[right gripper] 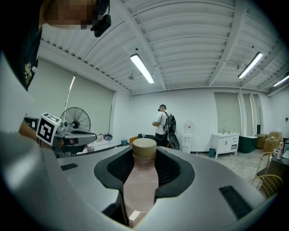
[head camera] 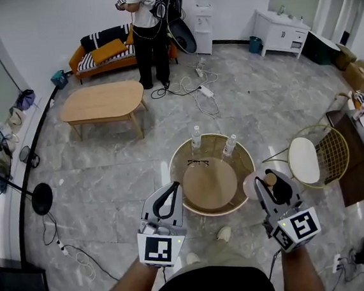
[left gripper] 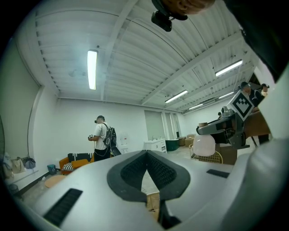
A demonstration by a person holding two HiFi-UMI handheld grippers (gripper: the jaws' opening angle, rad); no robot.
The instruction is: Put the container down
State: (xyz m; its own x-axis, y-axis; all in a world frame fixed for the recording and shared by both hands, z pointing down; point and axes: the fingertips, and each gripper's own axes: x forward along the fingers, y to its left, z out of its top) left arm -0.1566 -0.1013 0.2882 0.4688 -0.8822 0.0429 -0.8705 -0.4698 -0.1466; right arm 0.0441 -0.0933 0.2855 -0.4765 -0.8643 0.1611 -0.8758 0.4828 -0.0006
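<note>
From the head view, my left gripper (head camera: 173, 188) sits just off the near-left rim of the round light-wood table in a gold wire frame (head camera: 173, 174). Its jaws are drawn together at the tips with nothing in them. My right gripper (head camera: 272, 184) is at the table's near-right edge. It is clamped on the pale translucent plastic bottle with a tan round cap (head camera: 251, 183), which shows just beside the rim. I cannot tell how high it is from up here. Two clear plastic water bottles (head camera: 196, 137) stand on the far side of the tabletop, with a pair of dark-framed glasses (head camera: 198, 163) lying near them.

In the left gripper view, the left gripper (left gripper: 146, 154) has its dark pads meeting at the tip and nothing between them. Off to the right I see the right gripper (left gripper: 221, 128) with the bottle (left gripper: 204, 145) hanging upright below its jaws, cap on top.

In the right gripper view, the right gripper (right gripper: 144, 152) has its pads pressed on both sides of the bottle (right gripper: 141, 185), just below the cap. The left gripper (right gripper: 79, 135) shows at the left, in front of a black standing fan (right gripper: 76, 119).
</note>
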